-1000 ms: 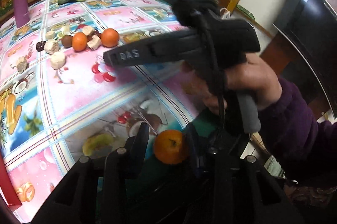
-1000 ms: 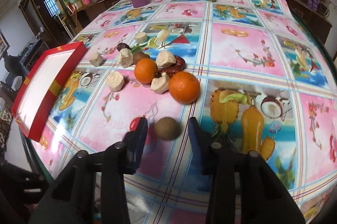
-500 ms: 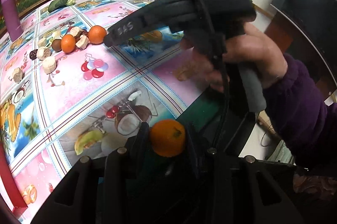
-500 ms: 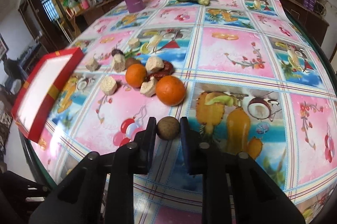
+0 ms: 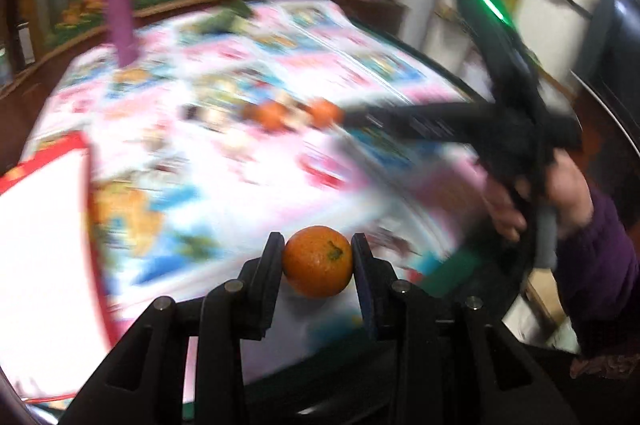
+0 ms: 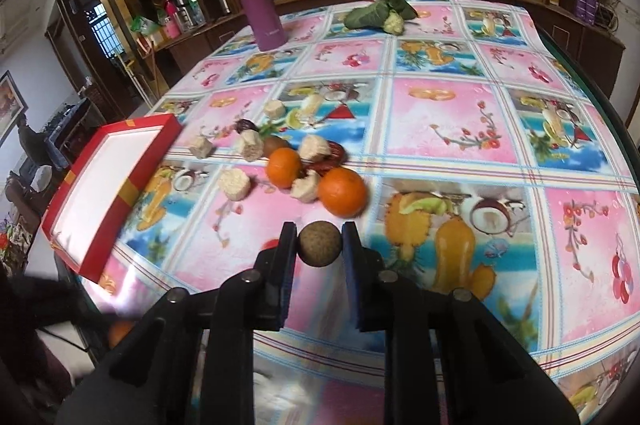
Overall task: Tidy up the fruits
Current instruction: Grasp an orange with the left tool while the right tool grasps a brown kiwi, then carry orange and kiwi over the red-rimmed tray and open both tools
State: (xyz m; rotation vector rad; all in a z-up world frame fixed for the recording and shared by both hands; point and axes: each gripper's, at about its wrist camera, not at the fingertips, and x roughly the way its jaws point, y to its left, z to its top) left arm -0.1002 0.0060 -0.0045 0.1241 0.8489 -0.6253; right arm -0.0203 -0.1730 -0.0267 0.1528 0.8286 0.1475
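Observation:
My left gripper [image 5: 318, 249] is shut on an orange [image 5: 318, 261] and holds it above the table near the front edge. My right gripper [image 6: 320, 237] is shut on a small brown round fruit [image 6: 320, 243] just in front of the pile. Two more oranges [image 6: 343, 191] [image 6: 284, 167] lie in the pile with pale cut chunks [image 6: 235, 183] and dark red fruits [image 6: 328, 161]. A red box with a white inside [image 6: 108, 181] sits at the table's left edge; it also shows in the blurred left wrist view [image 5: 44, 257].
A purple bottle [image 6: 259, 5] stands at the far left of the table. A green leafy vegetable [image 6: 380, 12] lies at the far edge. The table carries a pink and blue fruit-print cloth [image 6: 460, 121]. The right hand and its gripper body [image 5: 500, 133] cross the left wrist view.
My left gripper has swung left with the orange, bringing the red box into its view. My right gripper has closed on the brown fruit and lifted it slightly.

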